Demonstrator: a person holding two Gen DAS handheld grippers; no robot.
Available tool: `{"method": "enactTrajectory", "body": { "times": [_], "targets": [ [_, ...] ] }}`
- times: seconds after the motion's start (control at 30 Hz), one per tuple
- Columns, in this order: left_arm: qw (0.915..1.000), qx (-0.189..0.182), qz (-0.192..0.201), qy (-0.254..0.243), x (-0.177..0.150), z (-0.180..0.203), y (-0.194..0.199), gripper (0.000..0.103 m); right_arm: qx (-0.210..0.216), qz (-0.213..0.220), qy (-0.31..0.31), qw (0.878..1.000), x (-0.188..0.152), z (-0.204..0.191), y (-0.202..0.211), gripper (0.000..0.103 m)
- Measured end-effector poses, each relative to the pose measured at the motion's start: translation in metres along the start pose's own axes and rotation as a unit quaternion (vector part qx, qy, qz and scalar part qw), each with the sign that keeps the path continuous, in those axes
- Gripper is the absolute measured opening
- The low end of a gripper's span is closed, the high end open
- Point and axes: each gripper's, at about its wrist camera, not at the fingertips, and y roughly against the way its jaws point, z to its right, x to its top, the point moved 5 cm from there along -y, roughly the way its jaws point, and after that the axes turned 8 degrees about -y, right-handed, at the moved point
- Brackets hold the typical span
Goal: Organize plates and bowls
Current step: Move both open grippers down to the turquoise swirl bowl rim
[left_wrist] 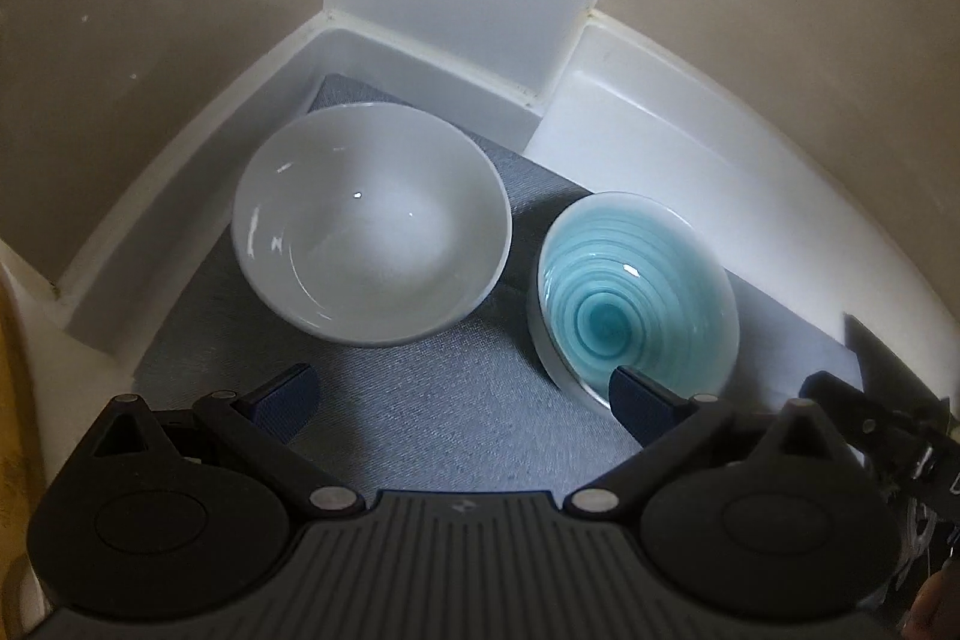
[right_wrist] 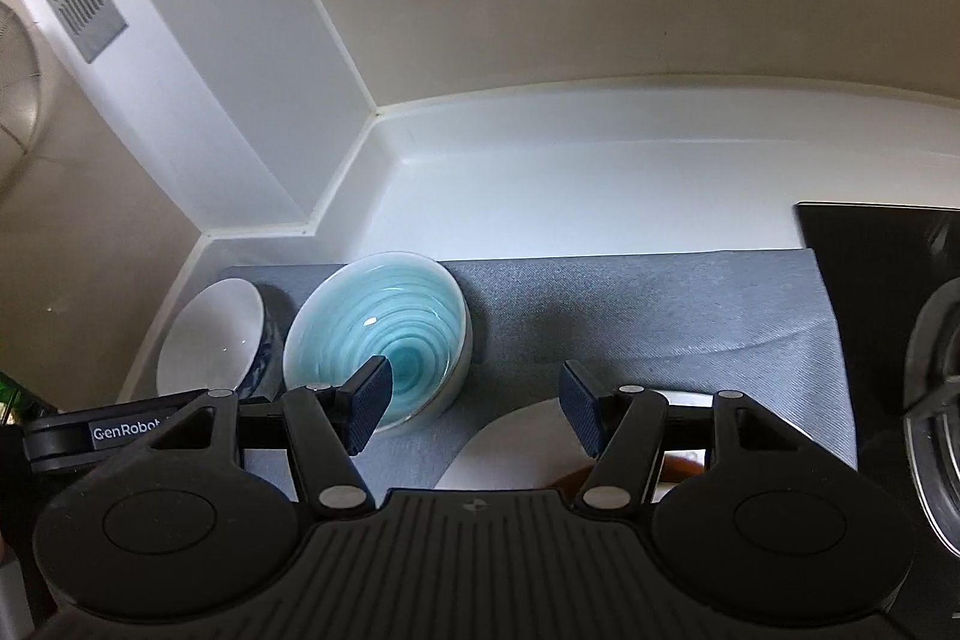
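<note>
Grey woven cloth, a mat, covers the white counter in the left wrist view, and both bowls stand on it. Farthest left, near the corner where the beige wall meets the counter's raised white edge, sits the white bowl, upright and empty. Just beside it on the right, with a narrow strip of mat between them, is the turquoise bowl, ringed inside with darker swirls, also upright. The left gripper hangs over the mat in front of both bowls, its jaws spread wide and holding nothing; its right fingertip overlaps the near rim of the turquoise bowl in the picture, though contact cannot be told. At the far right edge, part of the other gripper's black frame shows.

In the right wrist view, the white bowl again lies at the left, its outer wall showing a blue pattern, touching or nearly touching the turquoise bowl beside it. The right gripper has its jaws apart and empty; the left fingertip sits before the turquoise bowl's interior, the right one over a white plate that lies on the mat close under the tool. Further right, a black surface meets the mat's edge, and a clear glass vessel stands at the frame's border.
</note>
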Motion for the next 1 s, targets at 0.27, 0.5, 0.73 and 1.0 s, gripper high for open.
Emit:
{"method": "enactTrajectory", "body": {
  "times": [0.27, 0.5, 0.73, 1.0],
  "targets": [
    [0.9997, -0.005, -0.007, 0.022, 0.005, 0.004, -0.013, 0.103, -0.008, -0.023, -0.019, 1.000, 0.011, 0.002, -0.029, 0.064],
    [0.9989, 0.002, -0.017, 0.044, 0.008, 0.003, -0.026, 0.103, -0.012, -0.041, -0.030, 0.999, 0.014, 0.005, -0.049, 0.064],
    [0.9984, 0.008, -0.023, 0.051, 0.008, 0.004, -0.033, 0.103, -0.014, -0.053, -0.031, 0.998, 0.017, 0.004, -0.062, 0.064],
    [0.9974, 0.015, -0.030, 0.064, 0.010, 0.000, -0.038, 0.103, -0.013, -0.063, -0.031, 0.997, 0.018, 0.004, -0.073, 0.064]
  ]
}}
